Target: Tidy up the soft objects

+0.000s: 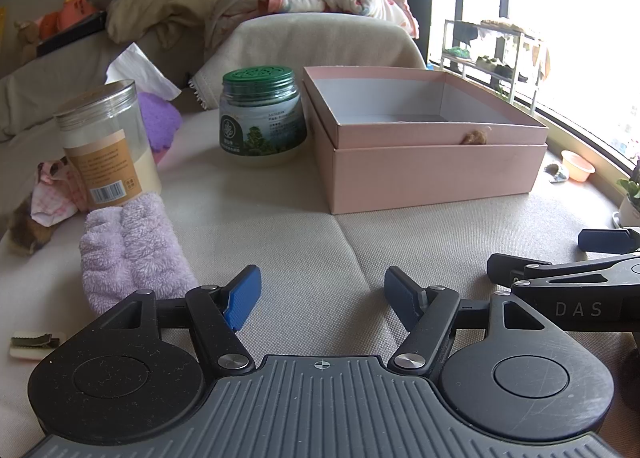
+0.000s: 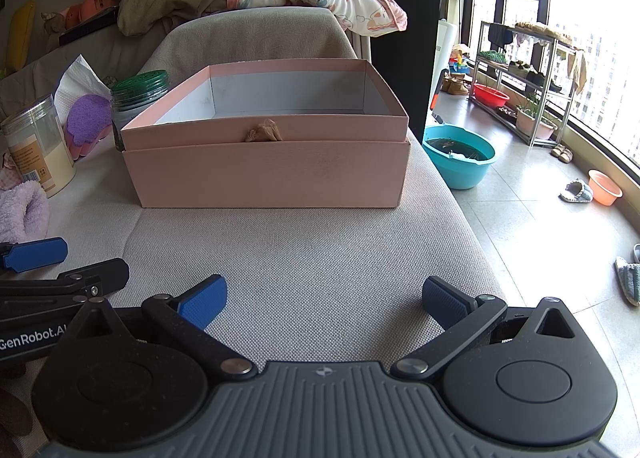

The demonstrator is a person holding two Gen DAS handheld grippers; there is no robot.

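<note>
Towel (image 1: 132,254): lilac, fluffy, folded in two rolls, lying on beige cushion (image 1: 320,242) just before clear jar (image 1: 108,142), left of pink box (image 1: 424,138). Box open; floor hidden behind near wall. In right wrist view, towel cut off by frame edge. Left gripper (image 1: 322,298): jaws wide apart, empty. Right gripper (image 2: 324,300): jaws wide apart, empty, above cushion.

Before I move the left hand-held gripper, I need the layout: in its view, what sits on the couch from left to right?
Lilac towel → clear jar → green-lidded jar → pink box.
</note>
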